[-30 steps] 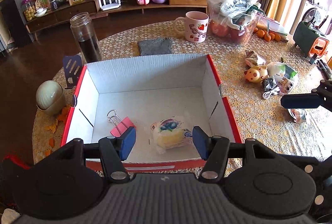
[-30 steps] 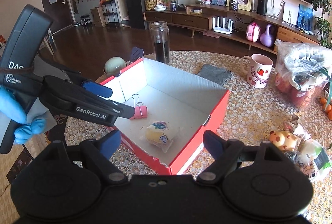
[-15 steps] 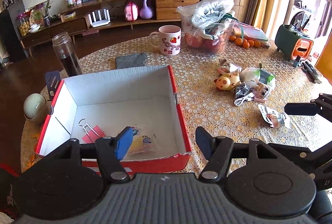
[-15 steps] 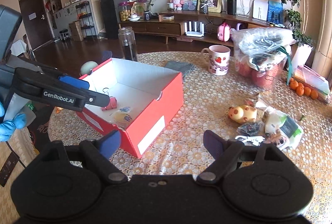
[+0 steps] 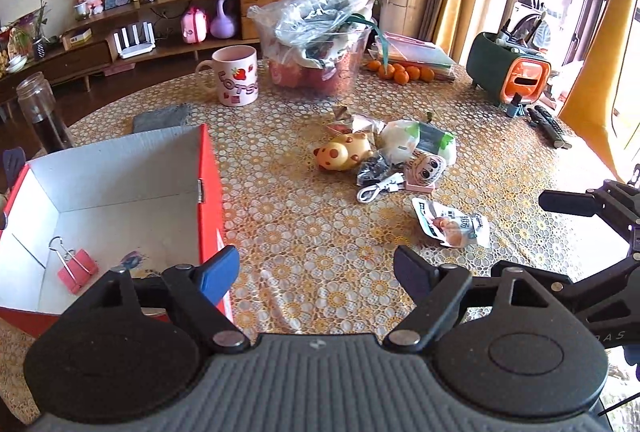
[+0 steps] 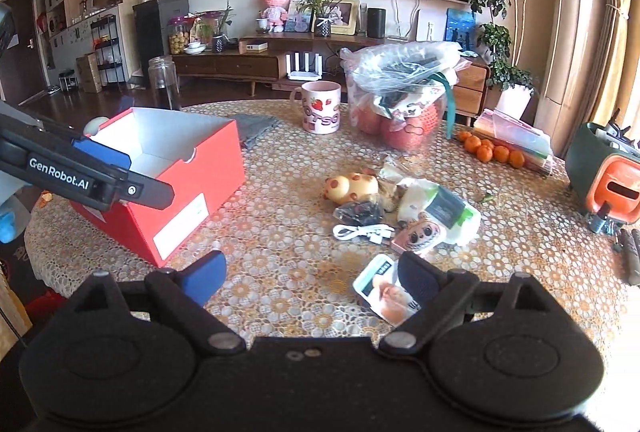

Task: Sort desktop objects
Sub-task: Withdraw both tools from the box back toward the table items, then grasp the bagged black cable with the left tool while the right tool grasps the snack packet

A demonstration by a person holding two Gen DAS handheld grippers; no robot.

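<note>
While both claws hung over the patterned table (image 5: 500,135), the red box (image 5: 210,167) served as the anchor of the scene; inside it, on the white floor, lay a pink binder clip (image 5: 76,272) near the front wall, and beside the clip a wrapped snack (image 5: 134,260) showed only partly behind the left gripper (image 5: 316,268); that gripper's jaws had just been opening and stood wide apart with nothing between them, only bare tablecloth just outside the box's right wall; the right gripper (image 6: 312,272) also had jaws that had just been opening, spread wide and empty, with its right pad (image 6: 420,280) over the edge of a flat snack packet (image 6: 380,288) lying well to the right of the box; whether the pad touched the packet could not be told; further right of the box sat the unsorted cluster: a yellow spotted toy (image 6: 352,187), a white cable (image 6: 362,232), a small black bundle (image 6: 360,211), a doll-faced item (image 6: 420,234) and a white-and-green packet (image 6: 440,207); behind the box stood a glass jar (image 6: 164,83) with dark contents at its base, and beyond the cluster a pink mug (image 6: 322,107) and a clear plastic bag (image 6: 400,95) holding red fruit.
</note>
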